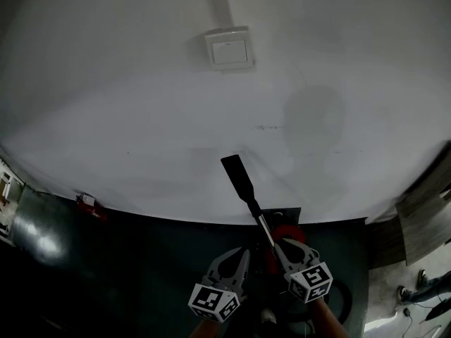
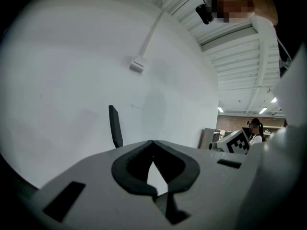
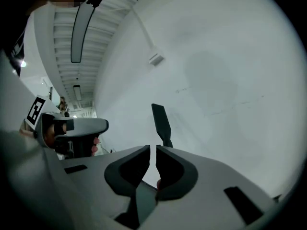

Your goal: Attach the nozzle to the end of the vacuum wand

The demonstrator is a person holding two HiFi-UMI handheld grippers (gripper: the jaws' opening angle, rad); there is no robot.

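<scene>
A flat black nozzle (image 1: 236, 171) sits on the end of a silver wand (image 1: 264, 227) that slants up in front of the white wall. The nozzle (image 2: 114, 126) stands past the left gripper's jaws, and the same nozzle (image 3: 160, 121) rises just behind the right gripper's jaws. My left gripper (image 1: 241, 253) is left of the wand, and this gripper (image 2: 153, 143) is shut with nothing in it. My right gripper (image 1: 282, 246) is against the wand's lower part. Its tips (image 3: 156, 148) leave a thin slit with nothing visible in it. The wand below them is hidden.
A red vacuum body (image 1: 285, 232) lies on the dark floor under the right gripper. A white wall switch (image 1: 229, 50) with a cable duct hangs high on the wall. A red-and-white object (image 1: 89, 204) rests at the wall's foot on the left. Boards lean at the right edge (image 1: 423, 217).
</scene>
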